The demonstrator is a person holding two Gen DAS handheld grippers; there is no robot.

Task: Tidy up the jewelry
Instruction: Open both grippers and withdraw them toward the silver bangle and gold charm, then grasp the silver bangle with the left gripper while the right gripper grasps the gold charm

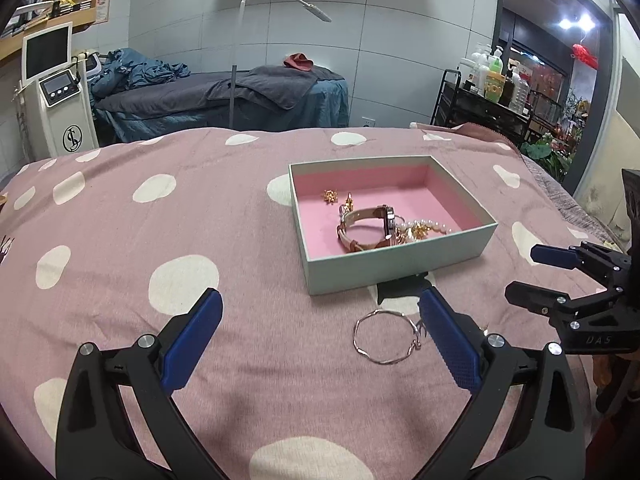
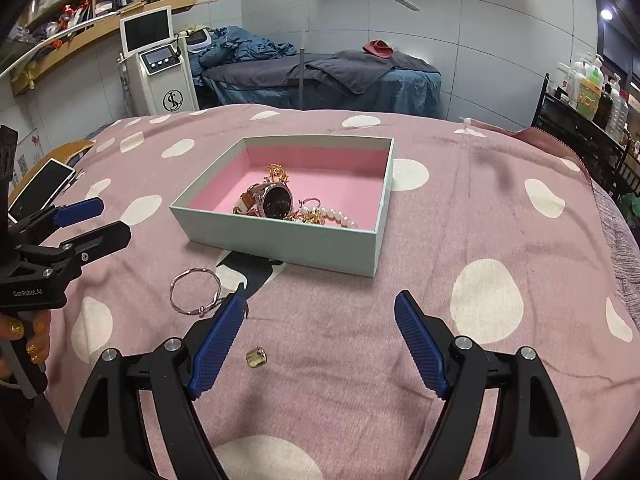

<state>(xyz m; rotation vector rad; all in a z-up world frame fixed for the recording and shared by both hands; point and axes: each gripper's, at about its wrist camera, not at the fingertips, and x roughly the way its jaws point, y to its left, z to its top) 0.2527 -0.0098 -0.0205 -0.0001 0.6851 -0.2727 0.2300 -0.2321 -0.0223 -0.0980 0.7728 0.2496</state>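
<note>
Both the left gripper [image 1: 320, 336] and the right gripper [image 2: 320, 336] are held spread and empty. The silver bangle [image 2: 195, 292] lies on the bedspread [image 2: 460, 240] at seven o'clock of the box [image 2: 280, 236]. The thin hoop may be pressed into the soft cloth and missed; the small gold piece [image 2: 256, 358] could be overlooked.

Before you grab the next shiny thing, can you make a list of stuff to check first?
1. Left gripper open and empty: ok.
2. Right gripper open and empty: ok.
3. Silver bangle lying free on the blanket, outside the box: ok.
4. Small gold piece in clear sight by the right gripper: ok.
5. Room left in the box beside the watch and pearls: ok.
6. All jewelry already in the box: not ok.
</note>
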